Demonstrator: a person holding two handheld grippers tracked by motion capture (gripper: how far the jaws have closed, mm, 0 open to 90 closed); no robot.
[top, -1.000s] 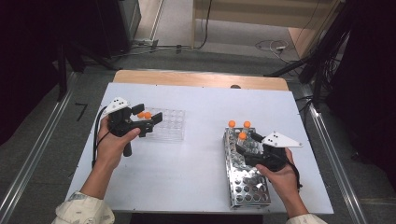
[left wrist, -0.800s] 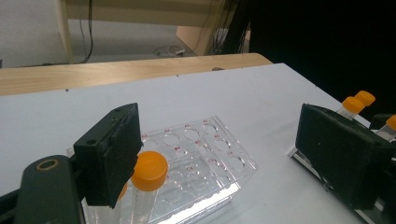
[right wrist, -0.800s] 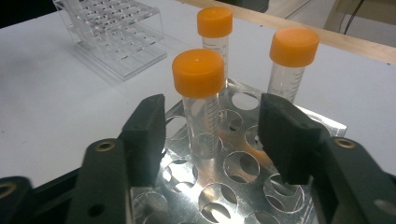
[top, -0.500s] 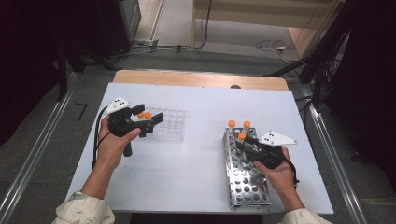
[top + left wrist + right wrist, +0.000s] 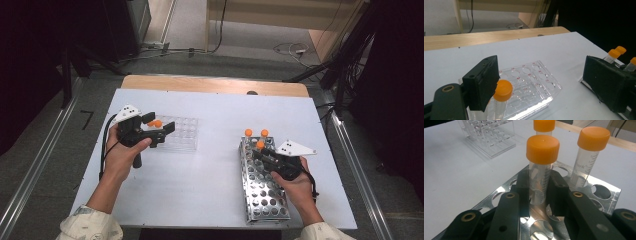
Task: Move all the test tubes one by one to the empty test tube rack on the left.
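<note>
My right gripper (image 5: 258,153) is over the far end of the metal rack (image 5: 262,200). Its jaws have just been closing and now pinch the clear body of an orange-capped tube (image 5: 541,170) that stands upright in a hole; the same tube's cap (image 5: 259,144) shows from above. Two more capped tubes (image 5: 593,138) (image 5: 544,124) stand behind it. My left gripper (image 5: 159,125) hovers open over the near end of the clear plastic rack (image 5: 182,132). An orange-capped tube (image 5: 502,91) stands in that rack beside the left jaw, while the other jaw is far off it.
The white table (image 5: 215,165) carries both racks, with bare board between them. A wooden strip (image 5: 215,85) runs along the far edge. Beyond it lie floor cables. The metal rack (image 5: 599,192) has several vacant holes.
The right gripper's jaws went from wide apart to closed around the tube in the metal rack. The left hand and its gripper stayed put.
</note>
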